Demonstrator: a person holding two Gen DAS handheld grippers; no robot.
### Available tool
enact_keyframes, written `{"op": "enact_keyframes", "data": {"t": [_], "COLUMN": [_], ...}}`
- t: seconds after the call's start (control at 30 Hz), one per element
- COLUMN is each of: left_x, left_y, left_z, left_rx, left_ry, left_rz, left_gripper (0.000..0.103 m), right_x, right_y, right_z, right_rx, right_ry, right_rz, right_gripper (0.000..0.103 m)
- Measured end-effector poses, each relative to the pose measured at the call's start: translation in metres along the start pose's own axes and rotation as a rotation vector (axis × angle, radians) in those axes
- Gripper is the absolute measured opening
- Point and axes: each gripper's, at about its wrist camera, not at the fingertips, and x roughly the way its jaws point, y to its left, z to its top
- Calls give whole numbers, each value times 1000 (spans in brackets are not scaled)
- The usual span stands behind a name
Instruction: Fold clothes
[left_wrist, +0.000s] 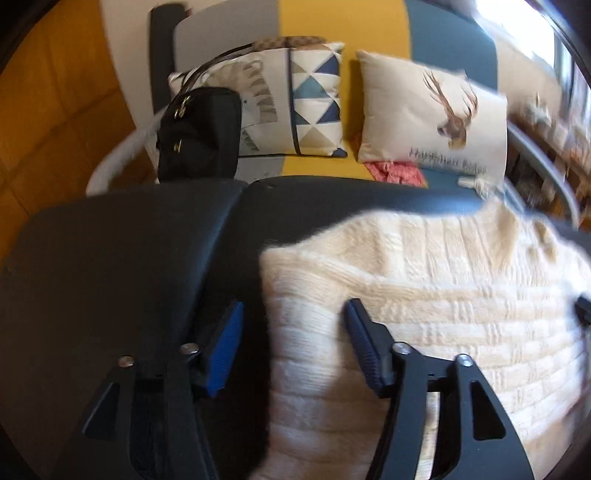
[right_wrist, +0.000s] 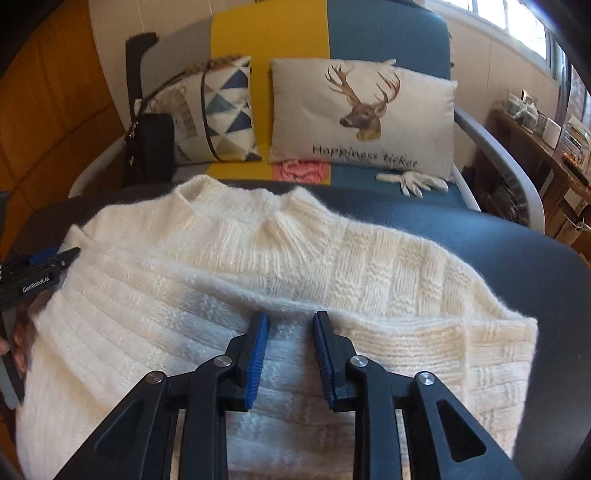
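Presently the left claw (left_wrist: 293, 314) gapes wide astride the white sweater's (right_wrist: 258, 266) edge, while the right claw (right_wrist: 290, 321) hovers narrowly parted, gripping nothing.

The sweater (right_wrist: 229, 280) is a chunky cream knit, fuzzy and ribbed, kinda fluffy at the edges. It's on a dark counter (right_wrist: 480, 243) that looks like smooth leatherette with a slight sheen. Both grippers, left gripper (left_wrist: 293, 343) and right gripper (right_wrist: 290, 354), are matt black plastic with shiny metal pins and ridged blue rubbery pads. Deer cushion (right_wrist: 362, 118) behind is plain woven cloth, and the black bag (left_wrist: 199, 133) has brassy metal zipper bits.
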Motion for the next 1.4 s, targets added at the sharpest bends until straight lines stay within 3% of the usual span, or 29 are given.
{"op": "enact_keyframes", "data": {"t": [0.13, 0.27, 0.4, 0.53, 0.63, 0.73, 0.87, 1.0, 1.23, 1.4], "left_x": [-21, -56, -46, -37, -60, -70, -42, -60, -73, -55], "left_y": [9, 12, -3, 10, 12, 0, -6, 7, -38, -46], "left_z": [-7, -35, -59, -59, -60, -67, -75, -69, -71, -70], "left_rx": [-34, -39, 73, 17, -5, 46, 89, 10, 129, 101], "left_ry": [-35, -112, -64, -23, -72, -100, -12, -26, -90, -31], "left_rz": [-20, -81, -27, -29, -36, -56, -14, -23, -85, -64], "left_gripper": [63, 63, 63, 65, 59, 59, 61, 59, 59, 61], "right_x": [-13, -43, -40, -28, -42, -56, -37, -42, -59, -27], "right_y": [2, 16, 26, 20, 24, 31, 24, 24, 79, 98], "right_z": [3, -11, -33, -44, -39, -41, -51, -51, -39, -47], "right_rx": [5, -41, -72, -48, -34, -64, -31, -14, -106, -132], "right_ry": [-2, -60, -17, -21, -14, -48, -2, -4, -74, -15], "right_rz": [-18, -2, -34, -52, -49, -43, -17, -12, 118, 46], "right_gripper": [24, 26, 26, 26, 26, 26, 27, 27, 28, 28]}}
